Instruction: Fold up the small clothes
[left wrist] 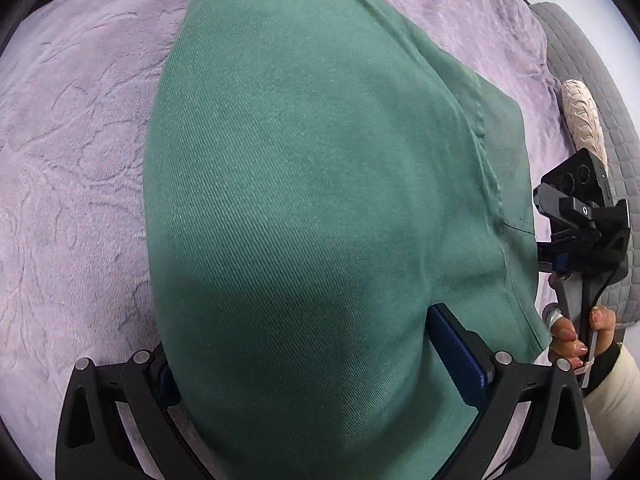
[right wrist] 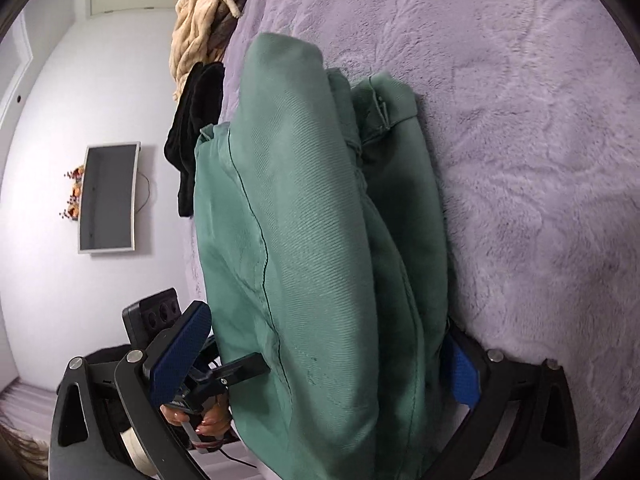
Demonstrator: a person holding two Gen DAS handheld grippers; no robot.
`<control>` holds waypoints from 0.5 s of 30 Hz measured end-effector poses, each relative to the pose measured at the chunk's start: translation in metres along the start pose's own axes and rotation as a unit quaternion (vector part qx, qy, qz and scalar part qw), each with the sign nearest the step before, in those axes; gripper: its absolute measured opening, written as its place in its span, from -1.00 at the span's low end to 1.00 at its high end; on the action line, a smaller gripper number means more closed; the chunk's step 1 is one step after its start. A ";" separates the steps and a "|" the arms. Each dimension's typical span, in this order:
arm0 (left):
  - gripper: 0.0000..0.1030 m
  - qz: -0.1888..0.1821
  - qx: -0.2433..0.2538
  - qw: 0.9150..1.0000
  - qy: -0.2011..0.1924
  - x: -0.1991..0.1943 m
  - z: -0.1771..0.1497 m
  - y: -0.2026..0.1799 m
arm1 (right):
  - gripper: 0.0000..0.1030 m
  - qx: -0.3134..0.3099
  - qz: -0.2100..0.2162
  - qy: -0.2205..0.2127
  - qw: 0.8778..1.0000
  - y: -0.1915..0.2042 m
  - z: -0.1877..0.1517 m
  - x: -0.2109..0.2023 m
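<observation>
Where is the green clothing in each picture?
Left wrist view: the green garment fills the middle, draped between that gripper's fingers.
Right wrist view: the green garment runs down the centre, bunched in folds.
Shared landmark: the fuzzy lilac blanket under it shows in both.

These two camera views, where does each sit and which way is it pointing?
Left wrist view: sits on the left gripper, looking along its fingers over the green garment on the lilac blanket; the person's right hand shows, holding the right gripper.
Right wrist view: sits on the right gripper, looking along the garment toward a wall screen; the left hand shows.
Shared: garment, blanket, each other's gripper.
</observation>
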State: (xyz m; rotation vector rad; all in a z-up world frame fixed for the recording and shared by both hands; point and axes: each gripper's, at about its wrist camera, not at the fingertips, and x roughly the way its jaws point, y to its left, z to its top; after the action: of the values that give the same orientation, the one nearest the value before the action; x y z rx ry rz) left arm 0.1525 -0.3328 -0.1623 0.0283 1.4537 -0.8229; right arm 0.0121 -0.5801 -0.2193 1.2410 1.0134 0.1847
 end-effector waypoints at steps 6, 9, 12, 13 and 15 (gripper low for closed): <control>0.16 -0.017 0.001 1.000 -0.024 -0.024 -0.008 0.006 | -0.47 0.035 0.005 -0.012 0.999 -0.002 -0.005 -0.005; -0.05 -0.034 0.010 0.999 -0.032 -0.041 -0.007 0.005 | -0.51 0.029 0.049 -0.023 0.998 0.012 -0.014 -0.010; -0.08 -0.050 0.017 0.998 -0.043 -0.060 -0.010 0.000 | -0.50 0.021 0.078 -0.031 0.996 0.029 -0.023 -0.017; -0.08 -0.053 0.019 0.997 -0.046 -0.066 -0.013 -0.002 | -0.50 0.020 0.085 -0.033 0.996 0.035 -0.026 -0.018; -0.08 -0.055 0.022 0.997 -0.055 -0.081 -0.020 -0.002 | -0.50 0.012 0.094 -0.035 0.995 0.050 -0.037 -0.021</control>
State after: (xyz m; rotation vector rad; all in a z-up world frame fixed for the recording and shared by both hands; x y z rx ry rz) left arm 0.1420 -0.2857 -0.0936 -0.0642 1.3432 -0.9327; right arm -0.0068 -0.5490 -0.1653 1.3563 0.8401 0.2722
